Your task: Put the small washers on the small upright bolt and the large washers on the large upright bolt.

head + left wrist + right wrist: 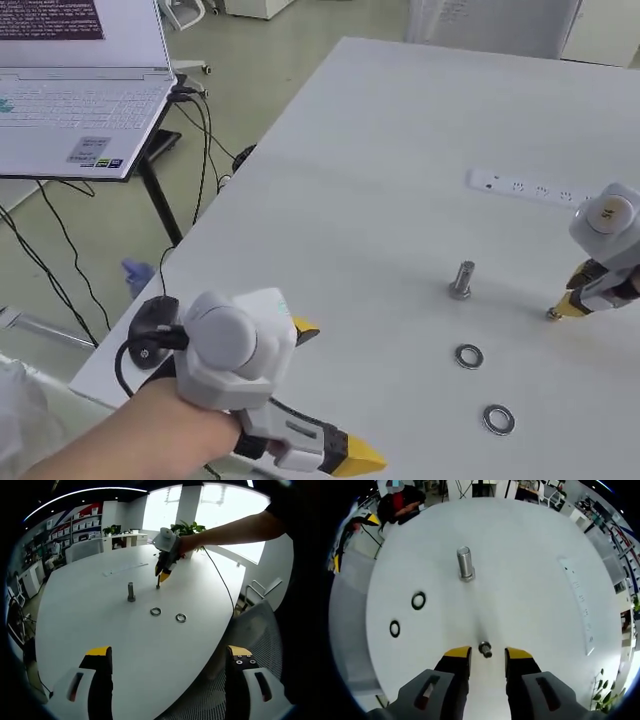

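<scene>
A large steel bolt stands upright mid-table. Two loose washers lie flat in front of it. A small upright bolt stands at the tip of my right gripper. The right gripper view has this small bolt in the gap of the open right gripper, with no pad touching it; the large bolt and both washers lie beyond. My left gripper hovers wide open at the near table edge, holding nothing.
A white power strip lies at the back right of the white table. A laptop sits on a stand to the left with cables hanging beside it. A black device rests at the near table edge.
</scene>
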